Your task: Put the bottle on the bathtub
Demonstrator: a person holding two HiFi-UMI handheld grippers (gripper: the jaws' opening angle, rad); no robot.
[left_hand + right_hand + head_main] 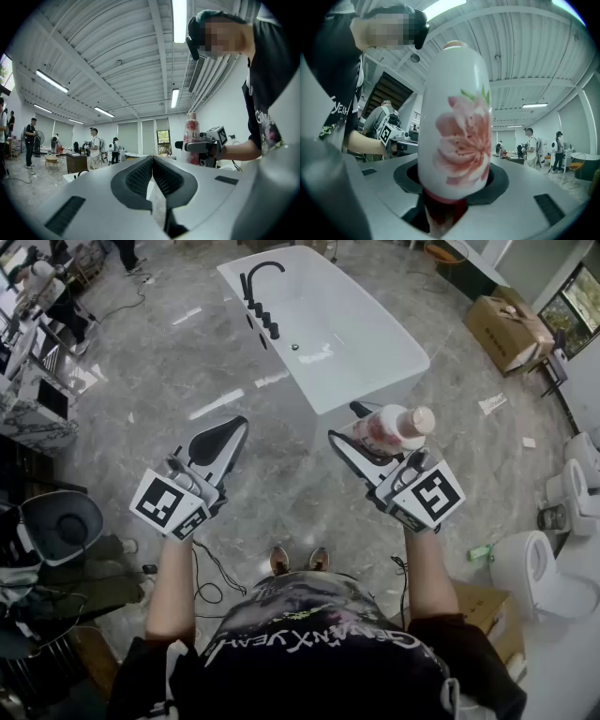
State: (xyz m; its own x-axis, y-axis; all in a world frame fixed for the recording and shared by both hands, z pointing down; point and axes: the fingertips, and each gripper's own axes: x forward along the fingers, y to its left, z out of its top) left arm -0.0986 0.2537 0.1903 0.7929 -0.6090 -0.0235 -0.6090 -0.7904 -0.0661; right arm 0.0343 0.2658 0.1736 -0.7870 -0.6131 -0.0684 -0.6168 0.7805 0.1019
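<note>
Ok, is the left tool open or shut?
Shut: in the left gripper view the left tool has its jaws together with nothing between them. The bottle is in the right tool.

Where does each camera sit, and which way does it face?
Head view: on the head, facing down at the bathtub; shows both forearms, left gripper, right gripper, bottle.
Left gripper view: along its own shut jaws, toward the ceiling; shows the torso.
Right gripper view: along its jaws clamping the bottle; shows the left forearm.
Shared: all show the bottle.
</note>
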